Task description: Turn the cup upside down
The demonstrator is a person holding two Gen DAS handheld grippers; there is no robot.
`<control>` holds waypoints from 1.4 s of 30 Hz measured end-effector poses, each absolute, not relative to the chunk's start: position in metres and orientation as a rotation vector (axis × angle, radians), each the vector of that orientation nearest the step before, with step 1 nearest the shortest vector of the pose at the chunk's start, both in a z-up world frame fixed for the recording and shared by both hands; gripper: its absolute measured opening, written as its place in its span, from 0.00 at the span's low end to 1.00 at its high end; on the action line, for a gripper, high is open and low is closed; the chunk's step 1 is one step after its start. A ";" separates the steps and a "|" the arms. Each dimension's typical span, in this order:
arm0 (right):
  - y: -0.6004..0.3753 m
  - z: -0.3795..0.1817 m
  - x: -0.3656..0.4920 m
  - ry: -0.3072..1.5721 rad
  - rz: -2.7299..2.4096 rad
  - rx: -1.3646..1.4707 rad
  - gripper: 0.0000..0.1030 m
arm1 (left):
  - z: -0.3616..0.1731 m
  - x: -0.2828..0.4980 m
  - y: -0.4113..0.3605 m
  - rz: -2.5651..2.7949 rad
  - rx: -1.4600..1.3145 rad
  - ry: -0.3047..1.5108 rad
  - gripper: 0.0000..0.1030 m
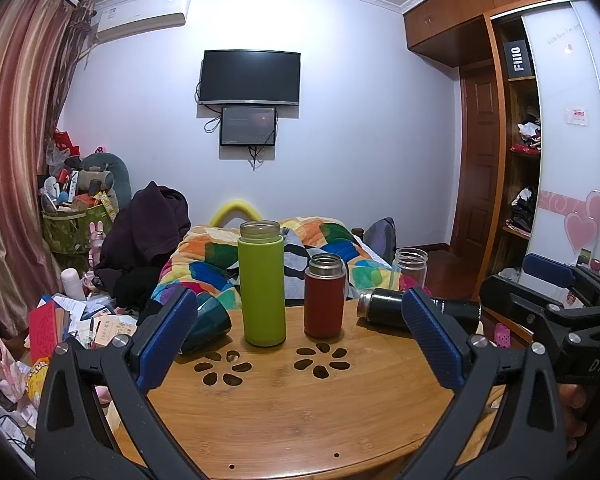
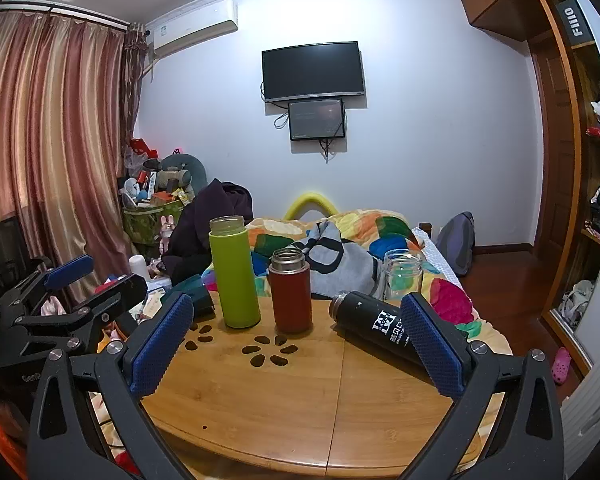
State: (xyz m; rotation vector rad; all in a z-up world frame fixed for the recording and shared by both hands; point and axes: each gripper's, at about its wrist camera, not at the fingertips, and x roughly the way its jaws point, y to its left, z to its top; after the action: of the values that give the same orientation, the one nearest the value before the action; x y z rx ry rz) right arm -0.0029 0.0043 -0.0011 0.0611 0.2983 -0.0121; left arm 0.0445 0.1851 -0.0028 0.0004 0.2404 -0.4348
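Cups crowd the far half of the round wooden desk (image 1: 300, 412), and which one is meant is a judgement. Tallest is the green cup (image 1: 261, 284), upright and open-mouthed beside the shorter red cup (image 1: 325, 296), also upright. A black flask (image 2: 380, 326) lies on its side to the right, a clear glass jar (image 2: 402, 274) stands behind it, and a dark teal cup (image 1: 208, 322) is tipped over at the left edge. Both tools hang empty: the left hand-held gripper (image 1: 300, 332) and right hand-held gripper (image 2: 300, 340) each have their blue pads spread wide. To flip well, I would close squarely on mid-body, lift clear of neighbours, then rotate fully before setting the mouth down flat.
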 end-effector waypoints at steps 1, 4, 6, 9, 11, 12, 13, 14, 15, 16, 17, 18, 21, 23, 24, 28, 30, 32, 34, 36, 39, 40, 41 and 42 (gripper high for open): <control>0.004 0.000 -0.003 0.298 -0.012 0.062 1.00 | -0.003 0.045 0.185 -0.435 0.000 0.241 1.00; 0.004 0.000 -0.003 0.298 -0.012 0.060 1.00 | -0.003 0.044 0.185 -0.433 -0.002 0.242 1.00; 0.004 0.000 -0.003 0.298 -0.011 0.061 1.00 | -0.003 0.044 0.186 -0.433 -0.005 0.242 1.00; 0.003 0.002 -0.003 0.296 -0.009 0.064 1.00 | -0.003 0.046 0.186 -0.433 -0.004 0.247 1.00; 0.003 0.002 -0.003 0.294 -0.009 0.065 1.00 | -0.003 0.046 0.185 -0.432 -0.001 0.249 1.00; 0.003 0.002 -0.003 0.294 -0.010 0.065 1.00 | -0.003 0.046 0.185 -0.434 -0.002 0.249 1.00; 0.003 0.002 -0.005 0.294 -0.010 0.065 1.00 | -0.003 0.046 0.185 -0.433 -0.002 0.248 1.00; 0.003 0.003 -0.005 0.293 -0.011 0.067 1.00 | -0.003 0.047 0.185 -0.434 -0.001 0.249 1.00; 0.003 0.002 -0.005 0.292 -0.011 0.068 1.00 | -0.003 0.047 0.185 -0.436 0.000 0.248 1.00; 0.003 0.003 -0.006 0.292 -0.013 0.070 1.00 | -0.003 0.047 0.184 -0.437 0.002 0.249 1.00; 0.003 0.003 -0.006 0.292 -0.014 0.072 1.00 | -0.004 0.047 0.184 -0.438 0.003 0.250 1.00; 0.002 0.003 -0.006 0.293 -0.014 0.074 1.00 | -0.005 0.047 0.184 -0.441 0.004 0.251 1.00; 0.002 0.002 -0.005 0.296 -0.014 0.077 1.00 | -0.005 0.047 0.184 -0.442 0.003 0.251 1.00; 0.002 0.002 -0.005 0.296 -0.012 0.077 1.00 | -0.006 0.047 0.184 -0.442 0.002 0.253 1.00; 0.001 0.002 -0.004 0.296 -0.010 0.076 1.00 | -0.006 0.048 0.185 -0.441 0.002 0.254 1.00; 0.002 0.001 -0.004 0.295 -0.005 0.072 1.00 | -0.007 0.049 0.186 -0.440 0.000 0.258 1.00; 0.001 0.001 -0.002 0.295 -0.002 0.072 1.00 | -0.007 0.050 0.186 -0.438 0.004 0.257 1.00; 0.001 -0.001 0.000 0.298 -0.002 0.068 1.00 | -0.008 0.053 0.187 -0.429 0.013 0.256 1.00; 0.000 -0.004 0.004 0.306 -0.003 0.065 1.00 | -0.009 0.057 0.189 -0.423 0.021 0.256 1.00; 0.000 -0.007 0.009 0.317 0.000 0.064 1.00 | -0.010 0.066 0.193 -0.416 0.029 0.270 1.00; -0.002 -0.013 0.018 0.338 0.000 0.062 1.00 | -0.013 0.086 0.201 -0.415 0.034 0.316 1.00; -0.003 -0.015 0.020 0.344 0.000 0.062 1.00 | -0.014 0.091 0.203 -0.410 0.036 0.326 1.00; -0.003 -0.017 0.024 0.353 0.000 0.064 1.00 | -0.016 0.102 0.206 -0.399 0.044 0.345 1.00; -0.004 -0.021 0.027 0.362 -0.001 0.067 1.00 | -0.018 0.107 0.209 -0.393 0.050 0.354 1.00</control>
State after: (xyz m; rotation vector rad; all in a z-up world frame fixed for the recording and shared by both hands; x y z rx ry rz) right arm 0.0269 -0.0044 -0.0206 0.0666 0.3624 -0.0010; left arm 0.1071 0.2090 -0.0176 0.0500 0.3536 -0.3934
